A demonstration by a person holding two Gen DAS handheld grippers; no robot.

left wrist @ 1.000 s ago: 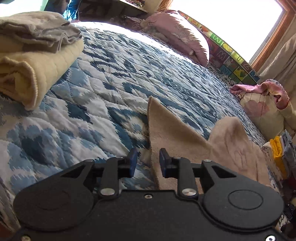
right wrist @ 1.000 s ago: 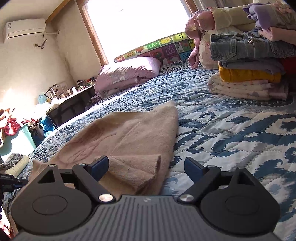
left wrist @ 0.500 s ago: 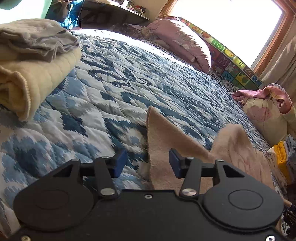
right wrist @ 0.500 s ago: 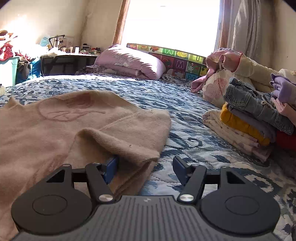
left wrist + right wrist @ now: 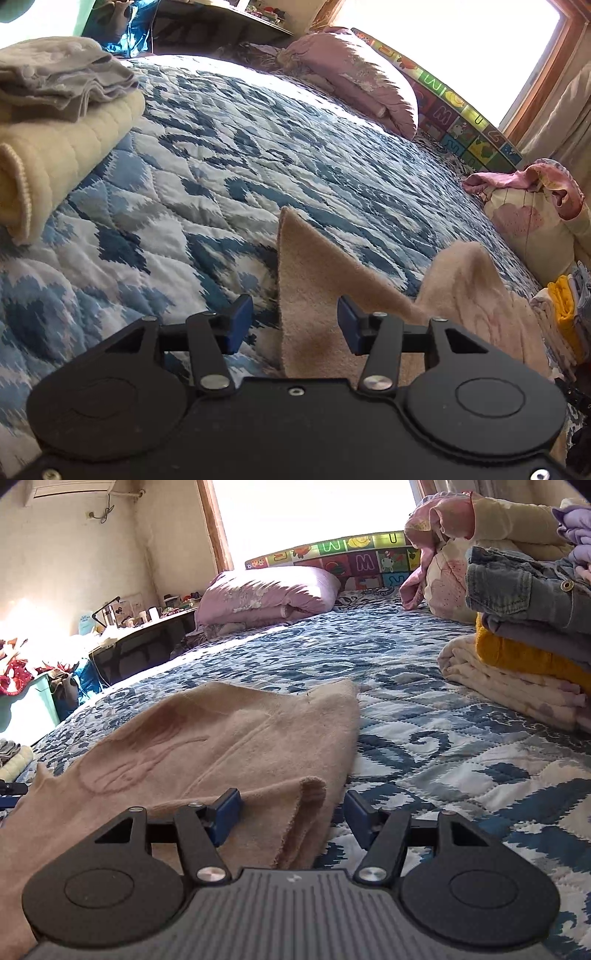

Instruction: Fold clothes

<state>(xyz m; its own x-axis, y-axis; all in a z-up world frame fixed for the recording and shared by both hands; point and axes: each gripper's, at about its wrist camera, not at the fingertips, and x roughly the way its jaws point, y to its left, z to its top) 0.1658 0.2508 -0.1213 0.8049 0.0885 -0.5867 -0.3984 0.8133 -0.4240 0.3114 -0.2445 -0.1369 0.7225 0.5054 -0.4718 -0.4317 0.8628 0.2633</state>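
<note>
Both tongs, left [image 5: 294, 324] and right [image 5: 291, 819], spread wide around tan garment [image 5: 229, 738] edges.

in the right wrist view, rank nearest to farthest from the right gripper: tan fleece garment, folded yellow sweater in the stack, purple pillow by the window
1. Tan fleece garment, between the right gripper's jaws.
2. Folded yellow sweater, right side, in the stack.
3. Purple pillow, far end by the window.

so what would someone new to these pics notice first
Probably the tan fleece garment spread on the blue patterned quilt, with the open right gripper straddling its folded corner and the open left gripper over another edge. Next, the tall stack of folded clothes on the right of the right wrist view, and the pink pillow under the bright window.
</note>
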